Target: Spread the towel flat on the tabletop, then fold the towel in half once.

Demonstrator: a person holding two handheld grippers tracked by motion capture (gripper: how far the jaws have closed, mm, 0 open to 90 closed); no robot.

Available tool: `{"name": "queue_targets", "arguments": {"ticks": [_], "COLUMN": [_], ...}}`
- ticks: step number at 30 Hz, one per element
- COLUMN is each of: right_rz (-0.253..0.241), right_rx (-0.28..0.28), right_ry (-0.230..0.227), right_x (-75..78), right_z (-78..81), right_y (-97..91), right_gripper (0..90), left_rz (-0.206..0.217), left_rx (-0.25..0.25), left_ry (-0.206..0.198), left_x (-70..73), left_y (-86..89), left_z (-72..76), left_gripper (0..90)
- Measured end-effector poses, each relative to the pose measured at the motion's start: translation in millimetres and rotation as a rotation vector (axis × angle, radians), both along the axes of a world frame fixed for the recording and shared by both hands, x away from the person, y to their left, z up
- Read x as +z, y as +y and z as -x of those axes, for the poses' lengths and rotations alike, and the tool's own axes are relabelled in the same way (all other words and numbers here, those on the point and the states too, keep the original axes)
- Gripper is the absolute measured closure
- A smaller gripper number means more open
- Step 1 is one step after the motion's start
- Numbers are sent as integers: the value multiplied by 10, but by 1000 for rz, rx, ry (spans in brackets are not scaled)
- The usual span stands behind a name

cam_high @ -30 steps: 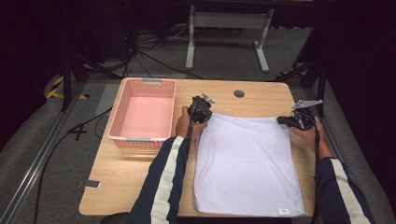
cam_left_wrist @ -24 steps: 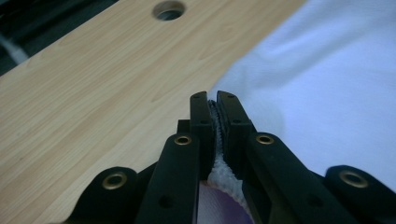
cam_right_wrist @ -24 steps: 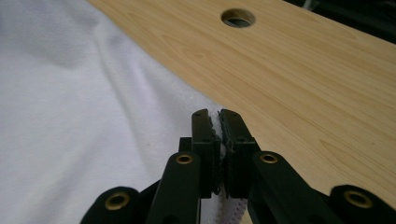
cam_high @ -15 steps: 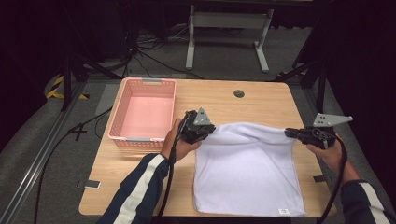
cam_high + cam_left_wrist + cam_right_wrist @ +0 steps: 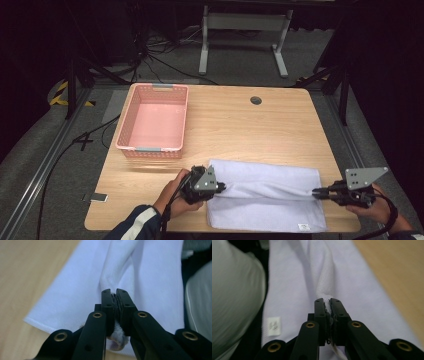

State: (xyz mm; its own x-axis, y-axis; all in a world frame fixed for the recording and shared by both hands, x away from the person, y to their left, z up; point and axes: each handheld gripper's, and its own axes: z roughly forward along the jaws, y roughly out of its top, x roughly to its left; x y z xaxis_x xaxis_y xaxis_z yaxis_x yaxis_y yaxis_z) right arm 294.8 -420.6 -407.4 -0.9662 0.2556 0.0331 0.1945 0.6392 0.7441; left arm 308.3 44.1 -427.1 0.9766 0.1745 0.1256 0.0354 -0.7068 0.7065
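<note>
A white towel [image 5: 265, 200] lies at the near right of the wooden table [image 5: 240, 125], its far edge drawn back over the near half. My left gripper [image 5: 220, 187] is shut on the towel's left corner, and the cloth stretches taut between both grippers. The right gripper [image 5: 317, 192] is shut on the right corner. In the left gripper view the jaws [image 5: 116, 293] pinch a bunched fold of towel [image 5: 82, 290]. In the right gripper view the gripper [image 5: 329, 302] clamps a ridge of the towel [image 5: 294, 285], with a small label [image 5: 273, 326] on the layer beneath.
A pink plastic basket [image 5: 152, 122] stands at the left rear of the table, with nothing in it. A round cable hole [image 5: 256, 100] is at the back. A small flat object [image 5: 95, 197] lies near the front left corner. Dark floor with cables surrounds the table.
Both grippers have travelled from the far side of the towel toward the near table edge, carrying the far edge along. The towel now covers about half its earlier depth.
</note>
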Motion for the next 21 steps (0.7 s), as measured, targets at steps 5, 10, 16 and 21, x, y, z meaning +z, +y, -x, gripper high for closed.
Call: {"name": "queue_targets", "arguments": {"ticks": [5,10,16,21], "right_rz": [168,173,160,117], "right_rx": [92,48,-102,-143], "right_ry": [101,93,-6,-51], "right_x": [-297,-348,-370,-321], "right_z": [138,71,-120,-233], "right_y": [90,120,119,77], "right_gripper": [844,848,850,847], "left_rz": [-81,-111,-128,-34], "left_rx": [0,26,135,165], "left_ry": [51,9,-33,-61], "left_x": [-261,-268,-263,-139], "left_y": [29,-19,-100,-72], "left_z": [84,-22,-349,-416], "left_gripper": [852,853,854,854]}}
